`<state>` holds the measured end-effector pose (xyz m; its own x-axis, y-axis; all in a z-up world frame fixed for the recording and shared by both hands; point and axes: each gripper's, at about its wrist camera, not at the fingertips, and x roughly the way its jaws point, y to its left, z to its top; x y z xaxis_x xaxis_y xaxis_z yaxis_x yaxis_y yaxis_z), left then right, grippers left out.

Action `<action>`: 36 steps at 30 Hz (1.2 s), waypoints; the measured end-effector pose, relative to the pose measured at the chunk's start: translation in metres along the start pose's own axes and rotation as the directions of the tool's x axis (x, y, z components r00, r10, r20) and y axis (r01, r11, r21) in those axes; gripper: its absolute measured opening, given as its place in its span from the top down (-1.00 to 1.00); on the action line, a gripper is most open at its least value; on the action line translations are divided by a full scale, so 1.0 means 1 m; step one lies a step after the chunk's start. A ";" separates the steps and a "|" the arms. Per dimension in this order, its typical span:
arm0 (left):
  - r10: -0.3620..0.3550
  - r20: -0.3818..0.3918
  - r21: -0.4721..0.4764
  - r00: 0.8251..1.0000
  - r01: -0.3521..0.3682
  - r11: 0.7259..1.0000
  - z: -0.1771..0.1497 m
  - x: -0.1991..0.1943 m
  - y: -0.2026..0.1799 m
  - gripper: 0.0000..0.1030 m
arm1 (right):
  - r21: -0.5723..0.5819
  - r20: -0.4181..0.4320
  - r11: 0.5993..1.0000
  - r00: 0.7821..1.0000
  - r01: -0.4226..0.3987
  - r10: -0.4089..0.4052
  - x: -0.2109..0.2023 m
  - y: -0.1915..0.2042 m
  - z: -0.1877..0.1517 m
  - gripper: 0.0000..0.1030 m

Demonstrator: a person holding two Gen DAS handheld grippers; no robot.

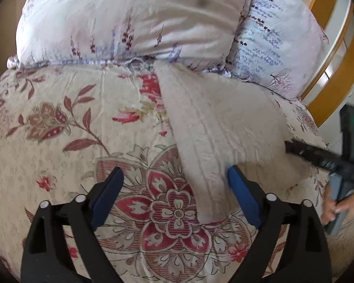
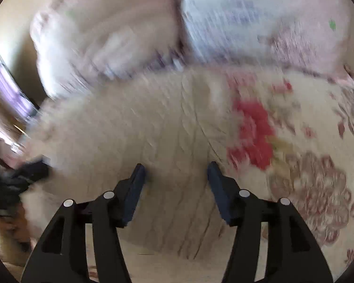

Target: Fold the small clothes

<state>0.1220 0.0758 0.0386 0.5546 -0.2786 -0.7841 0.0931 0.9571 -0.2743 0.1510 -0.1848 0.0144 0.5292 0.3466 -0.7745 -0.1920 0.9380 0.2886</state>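
The small beige garment (image 1: pixel 224 127) lies flat on the floral bedspread (image 1: pixel 59 122), its far corner almost touching the pale quilt (image 1: pixel 129 18) heaped at the head of the bed. It looks like a thin, soft knit with stitched ribs running its length: light, limp, likely to sag and crease the moment it is lifted, so I would take it by a corner or along a hem rather than mid-panel.

The left gripper (image 1: pixel 175 184) hangs with its jaws spread wide and nothing in them, one blue pad at the garment's near edge. The right gripper (image 2: pixel 177 176) stands about half open over the cloth, also empty.

The left view is sharp and shows the garment's whole outline, plus the other tool and a hand (image 1: pixel 335 202) at the right. The right view is smeared with motion and shows only the cloth close under its pads.
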 end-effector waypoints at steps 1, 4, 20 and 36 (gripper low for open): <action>-0.002 0.003 -0.003 1.000 0.002 1.000 -0.001 -0.001 0.000 -0.75 | 0.019 0.022 1.000 1.000 -0.002 0.001 -0.005 -0.001 -0.002 -0.14; 0.000 0.046 0.025 0.999 -0.001 1.000 -0.007 -0.014 -0.003 -0.78 | 0.040 0.090 0.999 0.995 0.028 -0.031 -0.022 -0.005 -0.013 -0.15; 0.112 0.074 0.132 0.991 -0.121 0.984 -0.053 -0.026 -0.027 -0.96 | 0.023 0.245 0.994 0.963 0.106 -0.109 -0.067 0.007 -0.071 -0.97; 0.212 -0.073 0.161 0.975 -0.198 0.967 -0.059 0.011 -0.049 -0.96 | 0.016 0.083 0.989 0.986 0.144 -0.145 -0.031 0.029 -0.087 -0.97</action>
<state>0.0745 0.0207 0.0103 0.4996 -0.0748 -0.8630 0.1137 0.9933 -0.0203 0.0566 -0.1680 -0.0020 0.6181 0.2058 -0.7587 -0.1008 0.9779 0.1831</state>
